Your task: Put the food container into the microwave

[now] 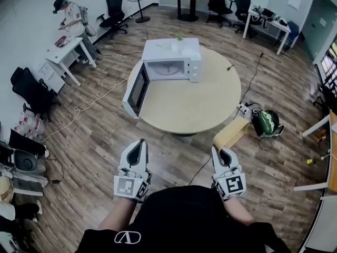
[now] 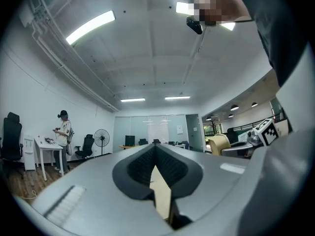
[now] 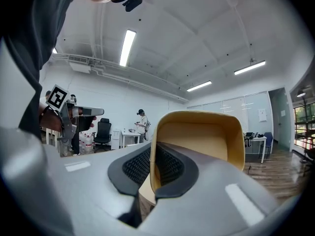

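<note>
While my right gripper (image 1: 221, 153) clamps the tan food container (image 1: 231, 134) by its rim near the round table (image 1: 195, 107), its pads hide the lower wall and I can't make out any contents. My left gripper (image 1: 140, 144) is closed, empty. On the table, the microwave (image 1: 174, 62) stands with its door (image 1: 136, 91) open.

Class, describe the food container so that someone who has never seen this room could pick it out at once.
Find the round table with the open white microwave on it. Near its closer edge, the right gripper is shut on the wall of the food container. It is the only tan, open tub in sight; the left gripper holds nothing.
</note>
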Motion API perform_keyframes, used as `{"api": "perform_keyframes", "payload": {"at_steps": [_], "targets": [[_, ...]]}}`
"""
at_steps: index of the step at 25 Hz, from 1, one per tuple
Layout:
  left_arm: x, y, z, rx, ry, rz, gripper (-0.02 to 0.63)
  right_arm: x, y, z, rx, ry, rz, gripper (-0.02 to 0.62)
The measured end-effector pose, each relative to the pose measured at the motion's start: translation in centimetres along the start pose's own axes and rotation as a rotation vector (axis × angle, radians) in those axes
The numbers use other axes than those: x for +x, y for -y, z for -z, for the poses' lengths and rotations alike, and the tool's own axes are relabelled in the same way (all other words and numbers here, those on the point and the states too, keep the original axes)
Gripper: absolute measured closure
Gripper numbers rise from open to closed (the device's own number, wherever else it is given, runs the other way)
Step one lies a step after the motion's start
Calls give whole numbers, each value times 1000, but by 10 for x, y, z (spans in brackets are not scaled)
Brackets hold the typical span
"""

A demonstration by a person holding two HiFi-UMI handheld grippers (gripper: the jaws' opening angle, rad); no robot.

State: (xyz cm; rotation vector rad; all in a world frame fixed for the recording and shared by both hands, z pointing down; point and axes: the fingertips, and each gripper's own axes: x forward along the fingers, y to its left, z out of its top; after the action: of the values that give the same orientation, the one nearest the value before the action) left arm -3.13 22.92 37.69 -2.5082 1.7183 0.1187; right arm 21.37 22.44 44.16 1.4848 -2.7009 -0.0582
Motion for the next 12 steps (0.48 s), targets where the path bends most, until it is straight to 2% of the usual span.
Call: {"api": "perform_keyframes", "payload": {"at_steps": [8,12], "targets": [[25,28,4,42,-22,-20,606,8,27,11,16,22,-76,581],[41,21,6,52,-29,-37,606,25,40,14,9,13,-90,581]]}}
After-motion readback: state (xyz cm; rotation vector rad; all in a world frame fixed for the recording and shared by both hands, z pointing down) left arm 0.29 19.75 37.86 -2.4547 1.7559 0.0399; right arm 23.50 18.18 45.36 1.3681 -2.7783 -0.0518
